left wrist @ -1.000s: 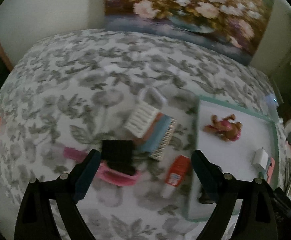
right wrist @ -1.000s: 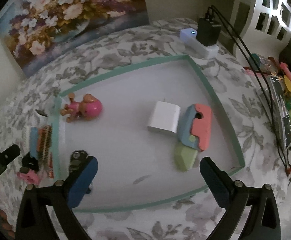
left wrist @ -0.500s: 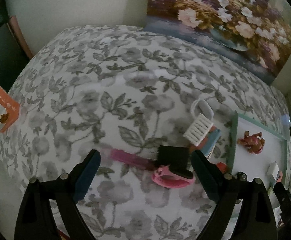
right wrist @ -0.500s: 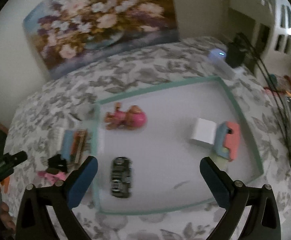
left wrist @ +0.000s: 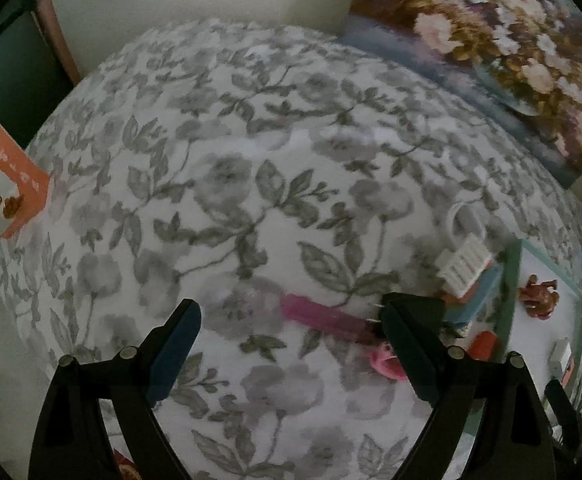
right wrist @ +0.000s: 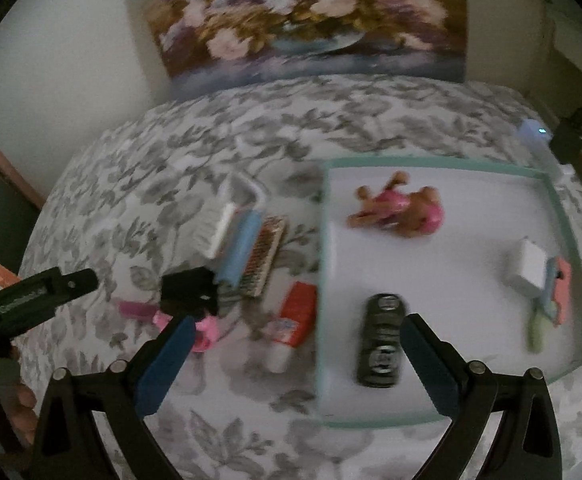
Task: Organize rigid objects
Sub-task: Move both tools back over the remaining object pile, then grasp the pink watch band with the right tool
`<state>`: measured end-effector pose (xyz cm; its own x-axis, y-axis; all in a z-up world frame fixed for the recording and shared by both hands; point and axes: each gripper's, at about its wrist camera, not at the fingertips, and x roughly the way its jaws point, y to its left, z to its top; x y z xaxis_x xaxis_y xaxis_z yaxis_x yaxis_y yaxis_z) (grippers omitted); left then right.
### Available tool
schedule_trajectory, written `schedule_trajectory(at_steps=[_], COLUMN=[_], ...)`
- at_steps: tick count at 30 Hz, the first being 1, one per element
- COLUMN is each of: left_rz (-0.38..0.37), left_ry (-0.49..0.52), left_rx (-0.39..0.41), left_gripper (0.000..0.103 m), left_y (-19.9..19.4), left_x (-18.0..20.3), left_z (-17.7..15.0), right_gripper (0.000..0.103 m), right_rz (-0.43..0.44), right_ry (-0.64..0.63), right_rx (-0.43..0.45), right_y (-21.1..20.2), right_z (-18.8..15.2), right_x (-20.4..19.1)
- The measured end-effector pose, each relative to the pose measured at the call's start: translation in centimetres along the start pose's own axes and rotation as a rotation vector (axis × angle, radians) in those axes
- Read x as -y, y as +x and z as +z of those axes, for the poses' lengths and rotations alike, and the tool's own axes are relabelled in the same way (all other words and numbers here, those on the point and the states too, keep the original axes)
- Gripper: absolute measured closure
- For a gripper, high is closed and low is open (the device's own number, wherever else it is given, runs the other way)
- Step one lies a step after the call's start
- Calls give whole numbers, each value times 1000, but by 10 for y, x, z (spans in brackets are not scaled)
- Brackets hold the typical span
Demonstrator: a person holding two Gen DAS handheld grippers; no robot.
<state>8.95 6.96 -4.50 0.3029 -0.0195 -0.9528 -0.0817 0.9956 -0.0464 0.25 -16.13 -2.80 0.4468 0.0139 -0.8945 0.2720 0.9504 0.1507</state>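
A white tray with a teal rim (right wrist: 443,162) lies on the floral cloth. In it are a brown and pink toy dog (right wrist: 401,210), a black toy car (right wrist: 381,346), a white charger block (right wrist: 529,266) and a pastel toy (right wrist: 551,298). Left of the tray lie a white brush (right wrist: 217,230), a blue and brown brush (right wrist: 253,258), a black block (right wrist: 189,290), a pink comb (left wrist: 323,318) and a red tube (right wrist: 295,322). My right gripper (right wrist: 293,356) is open and empty above the tray's left edge. My left gripper (left wrist: 291,350) is open and empty over the cloth, left of the loose items.
A flower painting (right wrist: 303,16) leans on the wall behind the table. An orange packet (left wrist: 3,172) lies at the far left edge. A white power strip with a lit dot (right wrist: 539,136) and black plugs sit at the far right.
The left gripper has swung left, away from the loose items. The right gripper has drawn back and left, so the tray's left edge and loose items now sit ahead.
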Motion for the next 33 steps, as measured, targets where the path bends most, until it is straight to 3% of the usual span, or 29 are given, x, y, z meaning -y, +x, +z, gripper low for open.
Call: schedule_trajectory(at_steps=[16,33], left_rz=[23,-5], left_ry=[-114,-160], left_rx=[-98,-149], left_gripper=[10,10], left_y=[42,68], left_x=[-40,-66], left_z=[0,1], right_gripper=[0,0], right_rz=[66,66], right_ry=[-33,-4], right_rx=[-107,-145], right_y=[47,78], right_z=[-11,-12], right_x=[-60,-78])
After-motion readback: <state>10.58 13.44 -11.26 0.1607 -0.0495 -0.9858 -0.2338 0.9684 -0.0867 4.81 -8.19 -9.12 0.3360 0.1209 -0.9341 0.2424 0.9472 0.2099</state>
